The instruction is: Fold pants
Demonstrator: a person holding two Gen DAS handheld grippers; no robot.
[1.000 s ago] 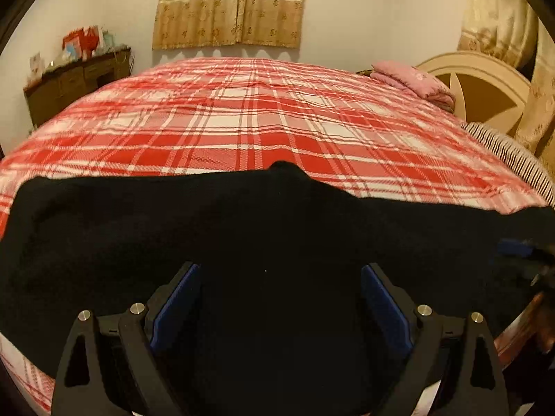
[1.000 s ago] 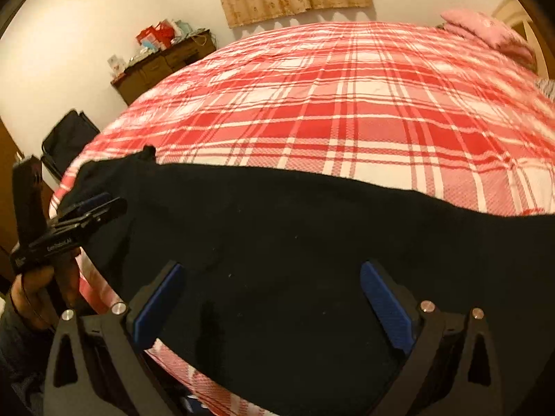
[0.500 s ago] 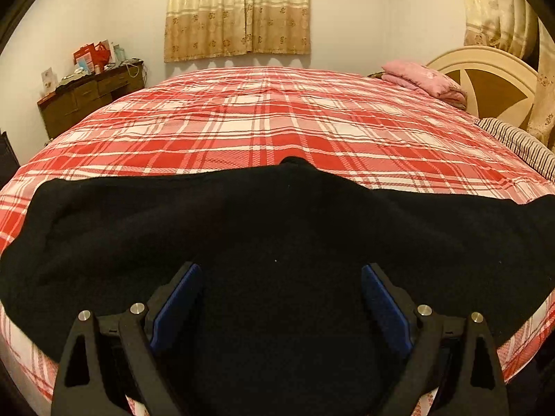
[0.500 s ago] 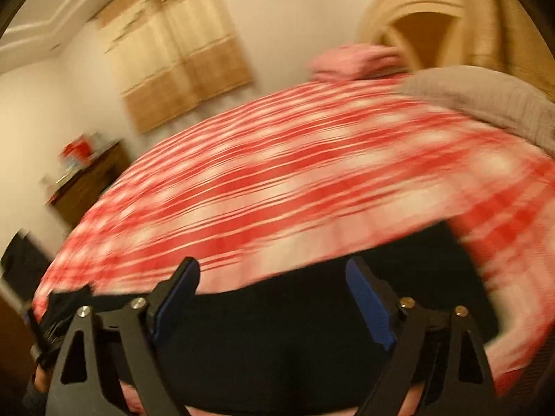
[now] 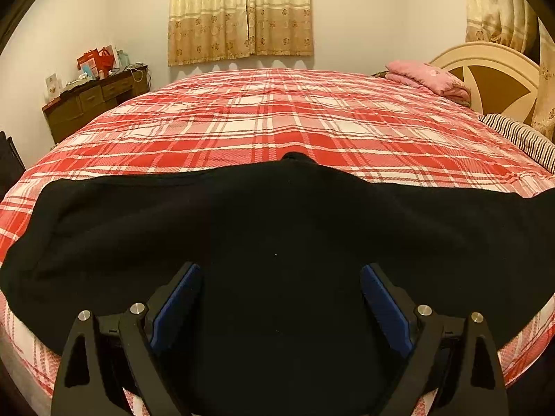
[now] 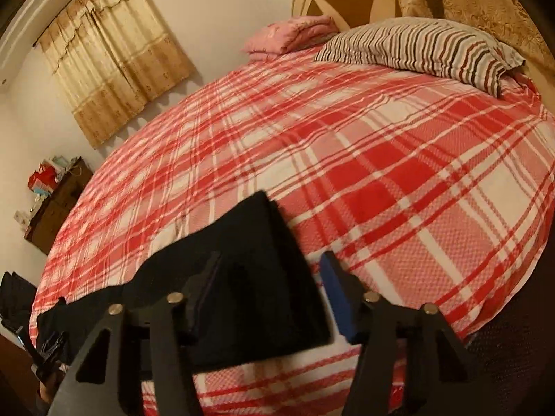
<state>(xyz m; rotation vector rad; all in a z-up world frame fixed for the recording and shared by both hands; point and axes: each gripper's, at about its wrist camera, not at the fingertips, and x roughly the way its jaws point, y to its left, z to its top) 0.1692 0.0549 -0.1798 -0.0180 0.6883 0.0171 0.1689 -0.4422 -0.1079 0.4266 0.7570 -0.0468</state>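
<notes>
Black pants [image 5: 277, 215] lie spread sideways along the near edge of the red plaid bed [image 5: 277, 121]. My left gripper [image 5: 279, 277] hovers over their middle, jaws wide open, blue pads [image 5: 180, 294] apart from the cloth on both sides. In the right wrist view the pants' narrow end [image 6: 260, 228] lies flat on the bed [image 6: 399, 173] and reaches in between the fingers of my right gripper [image 6: 270, 263]. Those jaws are closing; the right pad [image 6: 336, 291] still stands clear of the cloth edge. The left gripper's dark body [image 6: 48, 346] shows at the pants' far end.
A striped pillow [image 6: 433, 45] and a folded pink blanket [image 5: 426, 76] lie by the cream headboard [image 5: 485, 69]. A brown dresser [image 5: 93, 100] with clutter stands against the far wall under the curtain. A dark bag [image 6: 14, 294] sits beside the bed's left side.
The right gripper swept to the right along the pants to their narrow end, rolled, and its jaws narrowed. It left the left wrist view's right edge. The left gripper barely moved.
</notes>
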